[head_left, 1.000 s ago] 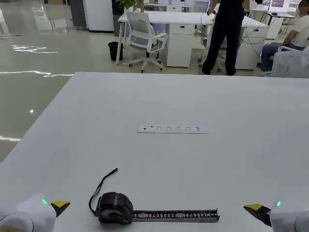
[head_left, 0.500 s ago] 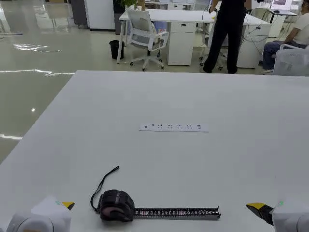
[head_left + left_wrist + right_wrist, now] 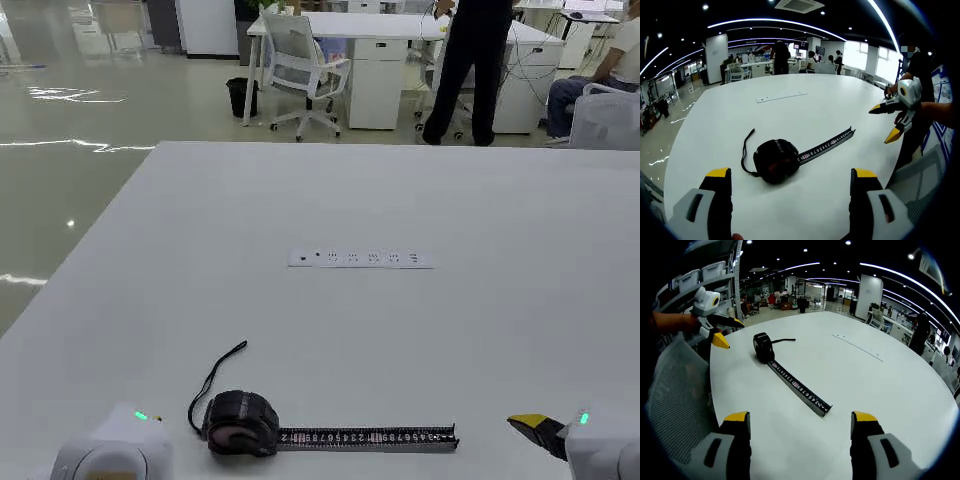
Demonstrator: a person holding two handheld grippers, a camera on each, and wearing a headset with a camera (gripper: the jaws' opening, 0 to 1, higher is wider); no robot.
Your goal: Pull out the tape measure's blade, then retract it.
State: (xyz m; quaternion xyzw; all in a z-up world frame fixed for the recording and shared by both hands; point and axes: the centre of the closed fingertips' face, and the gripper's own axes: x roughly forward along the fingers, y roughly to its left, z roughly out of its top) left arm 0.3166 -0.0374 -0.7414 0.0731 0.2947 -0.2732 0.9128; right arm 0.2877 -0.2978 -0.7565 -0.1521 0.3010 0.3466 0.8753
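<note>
A black tape measure lies on the white table near its front edge. Its blade is drawn out to the right, and a black wrist strap trails off behind the case. My left gripper is open, with the case a short way ahead of its yellow-tipped fingers. My right gripper is open too, and the blade's end lies just ahead between its jaws. In the head view the left gripper's body sits at the bottom left and a right fingertip at the bottom right.
A white power strip lies flat in the middle of the table. Beyond the far edge are an office chair, white desks, a standing person and a seated person.
The left gripper has drawn back toward the bottom of the view, so its yellow tip has dropped out of sight. The tape measure and its blade lie as before. The head camera tilted slightly.
</note>
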